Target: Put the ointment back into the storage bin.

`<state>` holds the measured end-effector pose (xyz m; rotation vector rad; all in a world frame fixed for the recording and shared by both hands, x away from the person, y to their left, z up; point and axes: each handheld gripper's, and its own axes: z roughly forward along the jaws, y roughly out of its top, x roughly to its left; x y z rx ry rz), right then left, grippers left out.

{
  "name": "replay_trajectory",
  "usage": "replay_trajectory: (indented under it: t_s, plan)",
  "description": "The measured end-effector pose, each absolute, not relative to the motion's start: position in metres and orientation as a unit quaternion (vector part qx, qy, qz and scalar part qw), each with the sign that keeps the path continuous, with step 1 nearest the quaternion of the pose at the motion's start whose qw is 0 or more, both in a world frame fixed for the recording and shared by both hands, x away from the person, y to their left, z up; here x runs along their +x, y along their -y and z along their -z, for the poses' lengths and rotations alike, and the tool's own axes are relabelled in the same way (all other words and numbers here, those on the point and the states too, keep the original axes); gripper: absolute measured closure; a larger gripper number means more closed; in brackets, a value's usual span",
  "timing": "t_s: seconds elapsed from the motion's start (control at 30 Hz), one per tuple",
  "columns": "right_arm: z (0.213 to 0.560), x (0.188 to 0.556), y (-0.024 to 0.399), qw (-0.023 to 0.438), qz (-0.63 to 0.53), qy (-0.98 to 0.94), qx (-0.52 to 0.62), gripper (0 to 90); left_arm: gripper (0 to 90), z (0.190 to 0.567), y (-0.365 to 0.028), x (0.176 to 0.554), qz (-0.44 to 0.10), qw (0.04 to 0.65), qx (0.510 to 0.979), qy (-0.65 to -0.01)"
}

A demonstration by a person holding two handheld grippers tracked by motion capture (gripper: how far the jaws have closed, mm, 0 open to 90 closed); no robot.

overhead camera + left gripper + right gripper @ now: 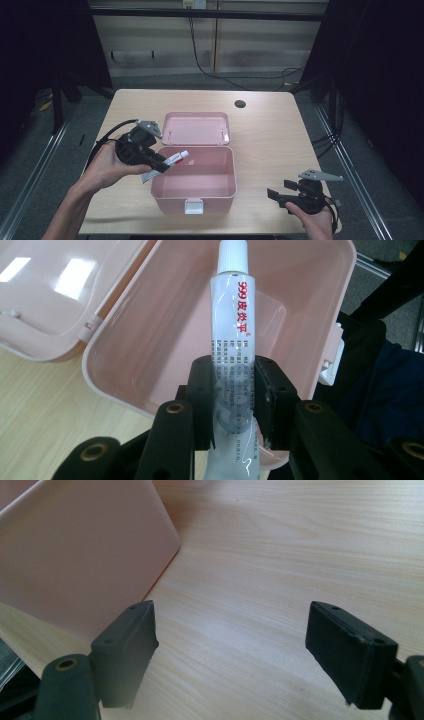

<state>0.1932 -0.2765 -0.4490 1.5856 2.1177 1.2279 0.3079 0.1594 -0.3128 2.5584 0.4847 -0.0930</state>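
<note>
A pink plastic box [220, 192] stands open in the middle of the table, its lid [196, 128] laid back behind it. My left gripper [161, 165] is shut on a white tube with red print [176, 160], holding it over the box's left rim. In the left gripper view the tube [234, 330] points cap-first over the bare inside of the box [150, 335], pinched between the two black jaws of the left gripper [234, 397]. My right gripper [275, 196] rests low near the table's front right, open, with nothing between its jaws; the right gripper [230, 650] looks at bare wood beside the box's wall [75, 560].
The wooden table [265, 135] has a round cable hole [240, 104] at the back. A white latch [194, 206] sits on the box's front wall. Dark frames and cables stand around the table on the floor.
</note>
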Motion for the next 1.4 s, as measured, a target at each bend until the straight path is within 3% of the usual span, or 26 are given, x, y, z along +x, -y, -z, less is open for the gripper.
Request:
replay_trajectory:
  t_s: [1.4]
  plan:
    - [0.450, 0.193, 0.276, 0.108, -0.418, -0.725, 0.537, 20.3, 71.4, 0.340, -0.073, 0.303, 0.060, 0.206, 0.972, -0.093]
